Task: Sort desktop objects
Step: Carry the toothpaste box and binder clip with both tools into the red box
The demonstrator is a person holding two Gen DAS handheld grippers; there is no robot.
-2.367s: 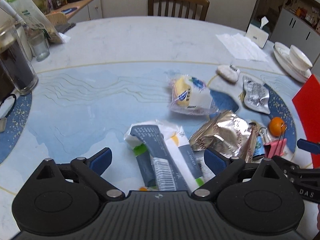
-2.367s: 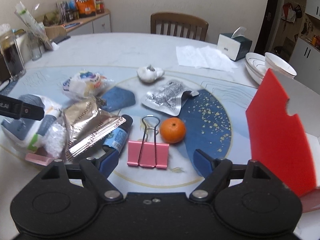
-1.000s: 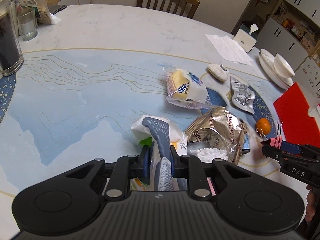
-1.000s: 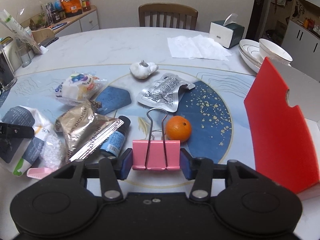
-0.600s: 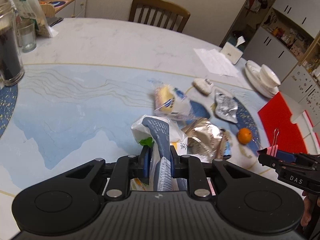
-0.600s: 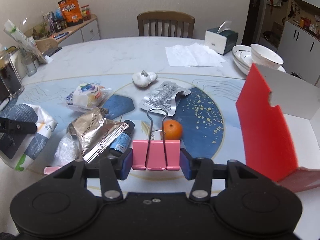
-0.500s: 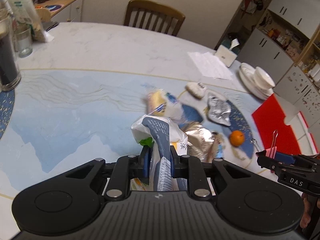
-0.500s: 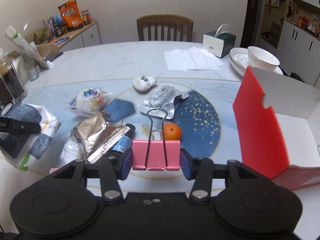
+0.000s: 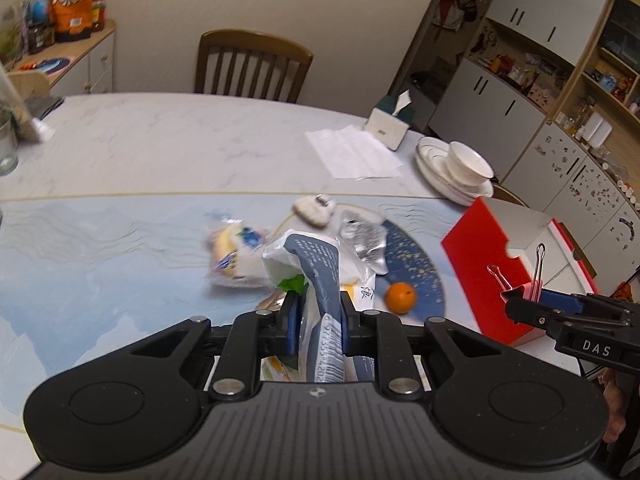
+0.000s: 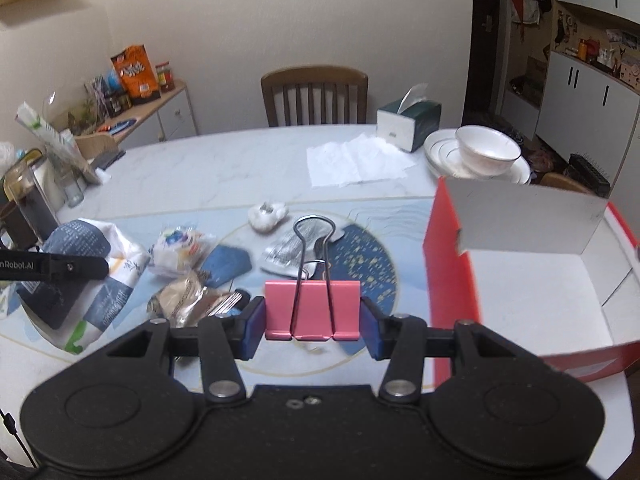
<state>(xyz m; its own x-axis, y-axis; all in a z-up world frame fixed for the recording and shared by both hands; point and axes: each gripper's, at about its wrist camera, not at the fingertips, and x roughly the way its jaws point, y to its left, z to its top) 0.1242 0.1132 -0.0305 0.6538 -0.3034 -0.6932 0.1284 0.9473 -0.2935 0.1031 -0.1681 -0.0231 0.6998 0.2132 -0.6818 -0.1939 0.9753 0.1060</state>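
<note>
L gripper (image 9: 316, 326) was clamped tight on a white-and-blue bag (image 9: 320, 276), pinched low near the barcode, with the bag's top sticking up above the table (image 9: 160, 148). It looked soft, light and crinkly, prob slippery; a pinch on a gathered fold seemed safest. R gripper (image 10: 312, 312) held a pink binder clip (image 10: 312, 308) by its side edges, wire handles upright, lifted off the table. Clip looked stiff, light and smooth-sided, so it could twist. The red box (image 10: 532, 284) stood open just to the right, w/ orange (image 9: 400, 297) and foil packet (image 10: 292, 254) left on the table.
</note>
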